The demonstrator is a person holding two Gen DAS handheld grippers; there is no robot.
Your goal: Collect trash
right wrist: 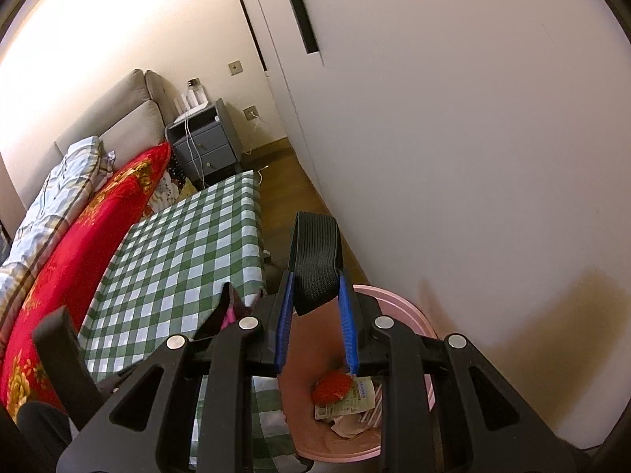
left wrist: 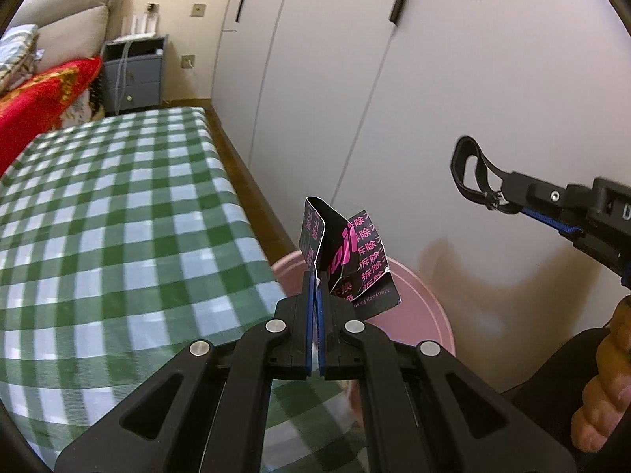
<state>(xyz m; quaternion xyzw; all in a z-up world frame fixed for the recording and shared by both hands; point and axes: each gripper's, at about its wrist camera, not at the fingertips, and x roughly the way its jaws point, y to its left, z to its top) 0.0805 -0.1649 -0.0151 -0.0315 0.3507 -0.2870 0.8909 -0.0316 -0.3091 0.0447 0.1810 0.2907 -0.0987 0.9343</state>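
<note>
My left gripper (left wrist: 315, 276) is shut on a crumpled black wrapper with pink print (left wrist: 351, 260) and holds it above the near rim of a pink bin (left wrist: 418, 311). My right gripper (right wrist: 315, 295) is shut on a looped black elastic strap (right wrist: 315, 252), which also shows in the left wrist view (left wrist: 473, 173), and hangs over the pink bin (right wrist: 398, 299). Inside the bin lie a red wrapper (right wrist: 331, 388) and several paper packets (right wrist: 355, 398). The left gripper's wrapper (right wrist: 230, 307) shows at the table edge in the right wrist view.
A table with a green checked cloth (left wrist: 118, 216) stands left of the bin. White wardrobe doors (left wrist: 434, 98) rise close behind the bin. A bed with a red blanket (right wrist: 79, 260) and a grey nightstand (right wrist: 205, 142) lie beyond the table.
</note>
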